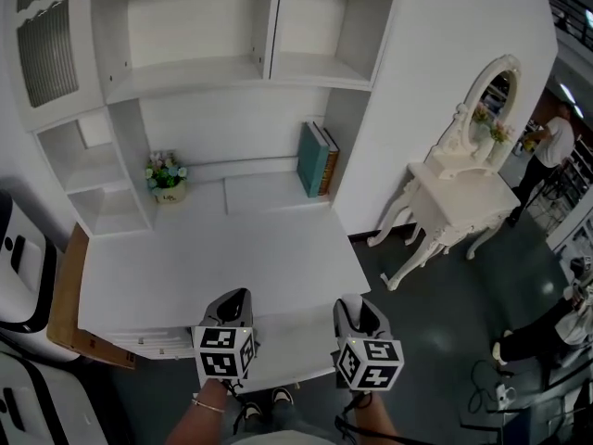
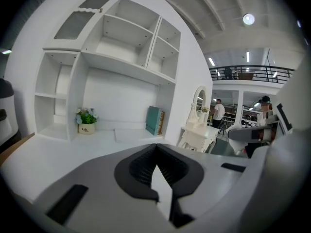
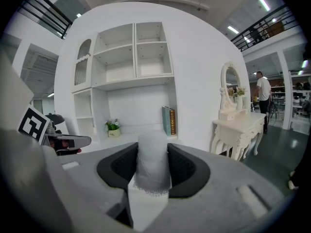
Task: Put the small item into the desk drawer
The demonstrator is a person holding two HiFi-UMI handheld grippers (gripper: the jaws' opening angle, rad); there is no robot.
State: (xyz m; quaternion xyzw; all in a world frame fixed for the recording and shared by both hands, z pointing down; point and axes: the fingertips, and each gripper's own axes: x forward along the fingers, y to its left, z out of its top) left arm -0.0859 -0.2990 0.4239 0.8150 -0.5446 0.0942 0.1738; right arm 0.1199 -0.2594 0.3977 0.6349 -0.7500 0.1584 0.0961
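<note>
My right gripper [image 3: 152,152] is shut on a small white cylinder-shaped item [image 3: 152,165] with a rough cloth-like surface, which stands upright between the dark pads. In the head view this gripper [image 1: 357,302] hovers over the front right edge of the white desk [image 1: 222,262], and the item is hard to pick out there. My left gripper [image 1: 233,297] hangs over the front edge beside it. In its own view the left gripper [image 2: 156,149] has its pads meeting at the tip with nothing between them. A strip of drawer front [image 1: 153,343] shows below the desk top, shut.
At the back of the desk stand a small flower pot [image 1: 167,182] and upright books [image 1: 316,158], under a white hutch of open shelves [image 1: 195,35]. A white dressing table with a mirror [image 1: 463,202] stands to the right. A person [image 1: 548,148] is far off at the right.
</note>
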